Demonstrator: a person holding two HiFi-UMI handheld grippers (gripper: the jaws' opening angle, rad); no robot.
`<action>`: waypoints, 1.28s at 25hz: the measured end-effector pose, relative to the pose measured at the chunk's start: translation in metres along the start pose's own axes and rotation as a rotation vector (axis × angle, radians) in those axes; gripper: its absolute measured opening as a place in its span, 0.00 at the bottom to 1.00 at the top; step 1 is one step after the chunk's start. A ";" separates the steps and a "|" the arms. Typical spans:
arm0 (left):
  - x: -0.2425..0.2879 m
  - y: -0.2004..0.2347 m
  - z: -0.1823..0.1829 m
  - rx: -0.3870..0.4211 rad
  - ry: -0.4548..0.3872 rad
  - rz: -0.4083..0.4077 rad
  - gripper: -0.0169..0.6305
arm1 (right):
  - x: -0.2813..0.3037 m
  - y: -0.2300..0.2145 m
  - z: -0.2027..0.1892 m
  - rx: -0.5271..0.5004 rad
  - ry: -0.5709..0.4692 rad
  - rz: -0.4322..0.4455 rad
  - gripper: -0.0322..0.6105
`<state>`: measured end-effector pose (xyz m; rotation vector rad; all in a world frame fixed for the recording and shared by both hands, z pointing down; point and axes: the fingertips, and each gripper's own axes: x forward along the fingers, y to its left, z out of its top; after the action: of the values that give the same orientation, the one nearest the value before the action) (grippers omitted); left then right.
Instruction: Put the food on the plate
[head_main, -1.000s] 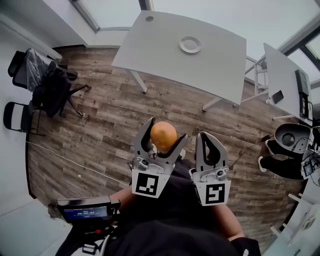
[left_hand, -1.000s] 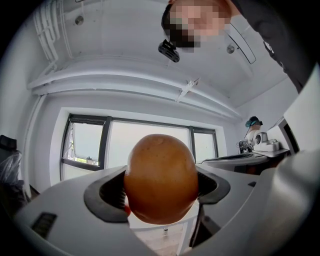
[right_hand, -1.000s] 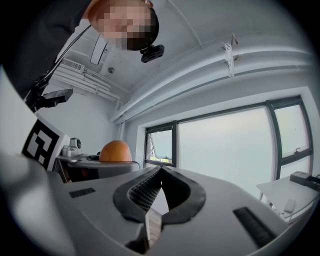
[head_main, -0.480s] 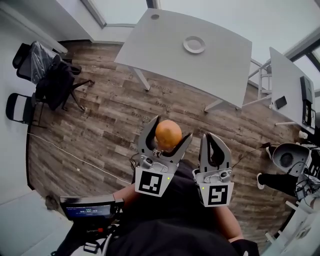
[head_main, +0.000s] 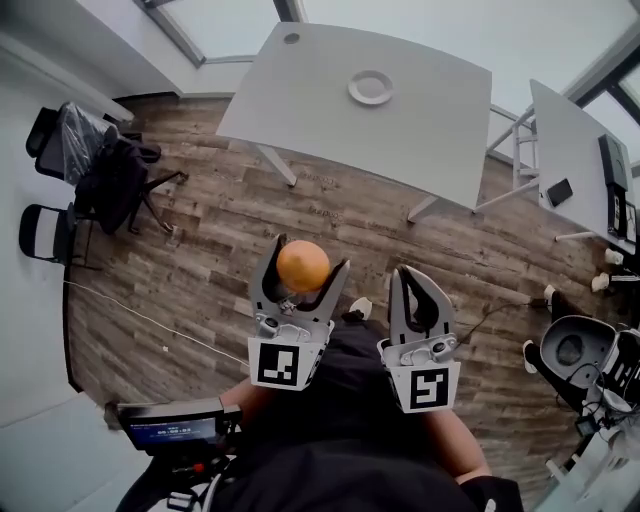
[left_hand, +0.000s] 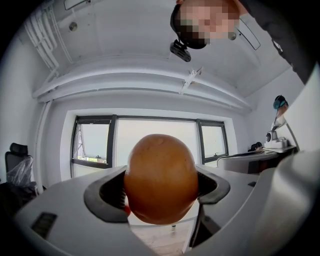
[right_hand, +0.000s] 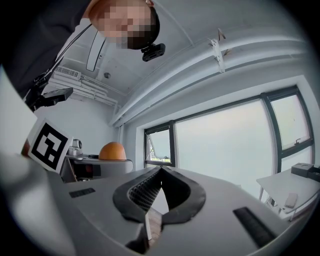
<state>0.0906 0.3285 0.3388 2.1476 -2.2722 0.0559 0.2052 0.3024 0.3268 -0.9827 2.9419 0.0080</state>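
Observation:
An orange, egg-shaped piece of food (head_main: 303, 266) sits clamped between the jaws of my left gripper (head_main: 300, 275), held up over the wooden floor well short of the table. In the left gripper view the food (left_hand: 161, 178) fills the middle, squeezed from both sides. My right gripper (head_main: 419, 283) is beside it, shut, with nothing in it; its tips meet (right_hand: 160, 172). From the right gripper view the food (right_hand: 112, 151) shows at the left. A small white plate (head_main: 371, 88) rests on the far part of a white table (head_main: 300, 100).
A second white desk (head_main: 570, 160) with a phone stands at the right. Black chairs (head_main: 95, 170) with clothing are at the left wall. A cable (head_main: 150, 320) runs over the floor. A grey round device (head_main: 568, 350) sits at the right. A screen unit (head_main: 170, 428) hangs by my body.
The left gripper with the food has shifted a little left and lower in the head view. The view has swung, so the table and plate sit further left. The right gripper holds its place.

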 end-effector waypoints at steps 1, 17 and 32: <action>0.002 0.001 0.000 -0.003 0.000 0.001 0.60 | 0.000 -0.003 -0.001 0.001 0.001 -0.003 0.06; 0.120 0.027 -0.009 -0.045 0.000 -0.130 0.60 | 0.077 -0.067 -0.022 0.001 0.073 -0.151 0.06; 0.238 0.141 -0.008 -0.077 0.029 -0.181 0.60 | 0.252 -0.087 -0.021 -0.015 0.132 -0.181 0.06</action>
<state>-0.0642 0.0995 0.3531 2.2859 -2.0195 -0.0029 0.0555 0.0806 0.3388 -1.2962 2.9591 -0.0423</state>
